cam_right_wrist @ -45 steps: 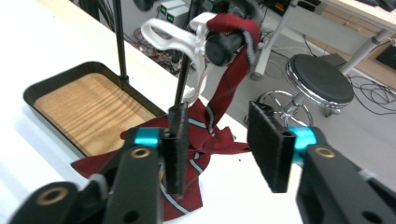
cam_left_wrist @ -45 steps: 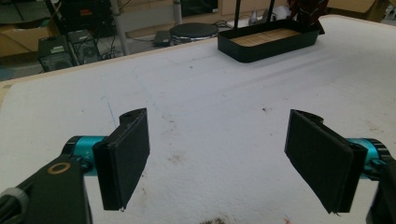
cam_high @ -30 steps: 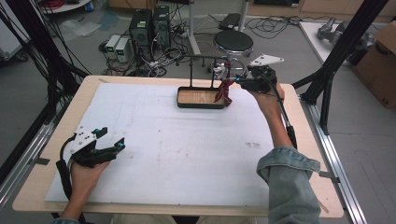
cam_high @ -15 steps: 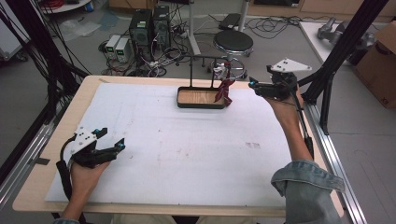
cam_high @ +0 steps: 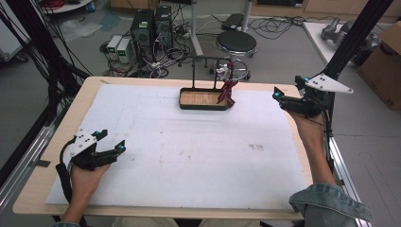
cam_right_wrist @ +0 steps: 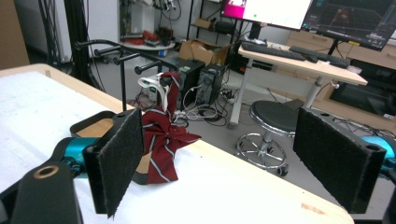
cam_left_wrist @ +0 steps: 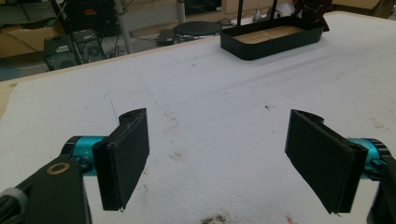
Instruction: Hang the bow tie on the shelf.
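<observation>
A dark red striped bow [cam_high: 228, 91] hangs from a white clip on a black stand [cam_high: 204, 59], at the right end of a black tray [cam_high: 202, 106] with a wooden floor, far middle of the table. My right gripper [cam_high: 279, 98] is open with nothing in it, over the table's far right edge, well right of the bow. In the right gripper view the bow [cam_right_wrist: 163, 140] hangs beyond the left pad, with the right gripper [cam_right_wrist: 224, 158] apart from it. My left gripper [cam_high: 112, 142] rests open at the near left. Its view has the left gripper [cam_left_wrist: 229, 163] spread wide and the tray [cam_left_wrist: 273, 39] far ahead.
A white sheet [cam_high: 189, 151] covers the wooden table. Behind the table stand a round stool [cam_high: 235, 45] and computer boxes with cables [cam_high: 151, 28]. Black frame posts [cam_high: 352, 42] rise at the right. A desk with monitors [cam_right_wrist: 299, 51] is in the right gripper view.
My right gripper has drawn back from the bow, moving right to the table's edge. The bow stays hanging on the stand. My left gripper has not moved.
</observation>
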A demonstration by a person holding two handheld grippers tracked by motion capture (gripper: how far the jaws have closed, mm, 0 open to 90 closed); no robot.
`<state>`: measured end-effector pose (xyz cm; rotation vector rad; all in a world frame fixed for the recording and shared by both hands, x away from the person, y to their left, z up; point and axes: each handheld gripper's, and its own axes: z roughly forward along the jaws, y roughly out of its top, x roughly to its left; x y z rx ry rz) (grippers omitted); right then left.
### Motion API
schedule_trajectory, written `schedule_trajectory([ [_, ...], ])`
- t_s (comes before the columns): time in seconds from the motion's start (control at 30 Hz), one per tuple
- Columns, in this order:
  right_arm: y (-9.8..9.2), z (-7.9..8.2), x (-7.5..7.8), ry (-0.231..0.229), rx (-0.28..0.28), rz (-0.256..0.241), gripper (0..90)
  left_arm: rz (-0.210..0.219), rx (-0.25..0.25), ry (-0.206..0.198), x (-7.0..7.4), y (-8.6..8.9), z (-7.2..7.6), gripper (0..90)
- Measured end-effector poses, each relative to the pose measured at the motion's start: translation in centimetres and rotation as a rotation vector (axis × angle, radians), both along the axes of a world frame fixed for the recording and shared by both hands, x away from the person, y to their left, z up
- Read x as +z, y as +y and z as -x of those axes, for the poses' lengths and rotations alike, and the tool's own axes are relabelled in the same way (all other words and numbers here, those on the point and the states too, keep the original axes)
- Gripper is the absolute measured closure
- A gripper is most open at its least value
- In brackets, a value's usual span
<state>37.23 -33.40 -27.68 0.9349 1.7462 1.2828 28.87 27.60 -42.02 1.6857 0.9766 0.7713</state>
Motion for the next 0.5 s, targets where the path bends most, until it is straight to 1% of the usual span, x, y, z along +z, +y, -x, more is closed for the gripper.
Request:
schedule_trajectory([
  [0.1,-0.6,1.0,-0.4,-0.012,-0.001,-0.02,15.7,-0.001,0.001,0.001,0.0,0.0,0.0,22.3],
  [0.2,-1.1,2.1,-0.9,-0.019,-0.004,-0.052,15.6,-0.002,0.002,-0.001,-0.1,0.0,0.0,22.2],
  [0.3,-1.5,3.2,-1.4,-0.043,-0.01,-0.081,15.5,-0.001,0.005,-0.001,-0.1,0.0,0.0,22.2],
  [0.47,-2.1,5.0,-2.8,-0.066,-0.017,-0.136,15.5,-0.004,0.007,0.0,-0.1,0.0,0.0,22.2],
  [0.5,-2.2,5.2,-3.1,-0.064,-0.021,-0.151,15.3,-0.004,0.006,-0.001,-0.1,0.0,0.1,22.1],
])
